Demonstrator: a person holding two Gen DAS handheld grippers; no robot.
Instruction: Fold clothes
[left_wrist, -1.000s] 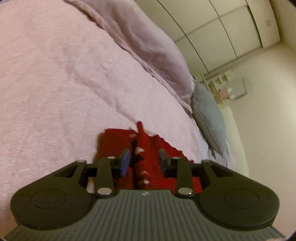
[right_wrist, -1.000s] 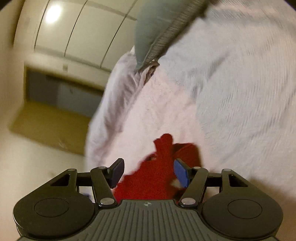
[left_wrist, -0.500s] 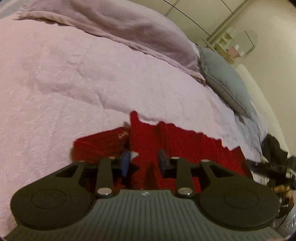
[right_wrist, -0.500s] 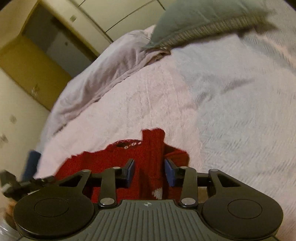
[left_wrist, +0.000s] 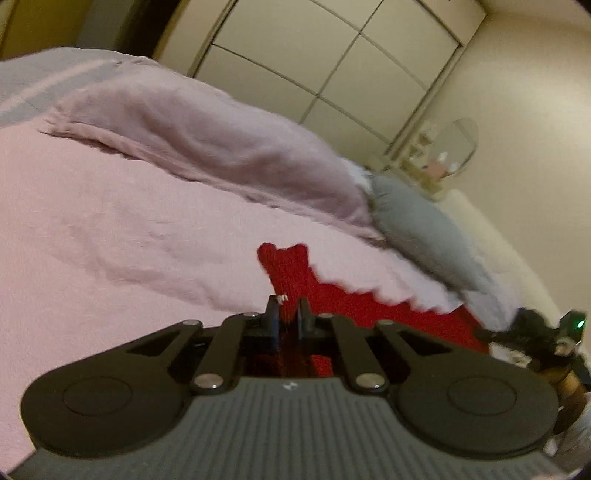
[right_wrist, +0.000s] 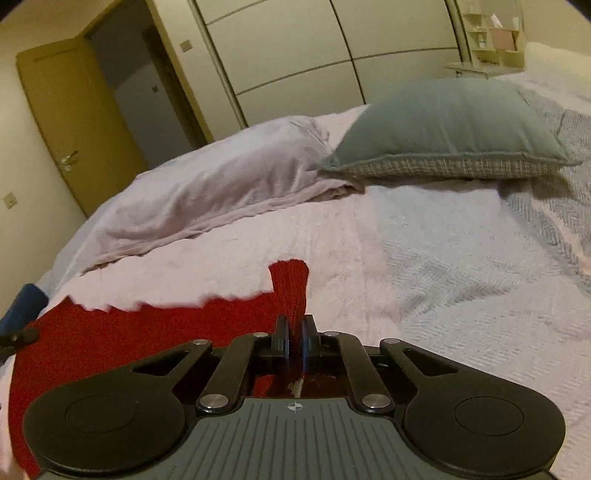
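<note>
A red knitted sweater (left_wrist: 388, 308) is stretched between my two grippers over a pink bedspread (left_wrist: 110, 221). In the left wrist view my left gripper (left_wrist: 288, 306) has its jaws closing, with a bunched corner of the red knit pinched between the pads and sticking up past the tips. My right gripper (right_wrist: 294, 326) is shut on the opposite corner of the sweater (right_wrist: 147, 332), a red tuft standing above its fingers. The sweater's top edge runs taut and wavy from one grip to the other. The right gripper's body shows dimly at the left view's far right edge.
A folded lilac duvet (left_wrist: 221, 147) lies across the back of the bed, with a grey pillow (right_wrist: 443, 122) beside it. A grey-white herringbone blanket (right_wrist: 480, 277) covers the bed's right part. White wardrobe doors (right_wrist: 288, 48) and a yellow door (right_wrist: 74, 110) stand behind.
Both grippers closed on the sweater's corners and rolled upright. The sweater, crumpled on the bed before, is now lifted and pulled into a taut band between them.
</note>
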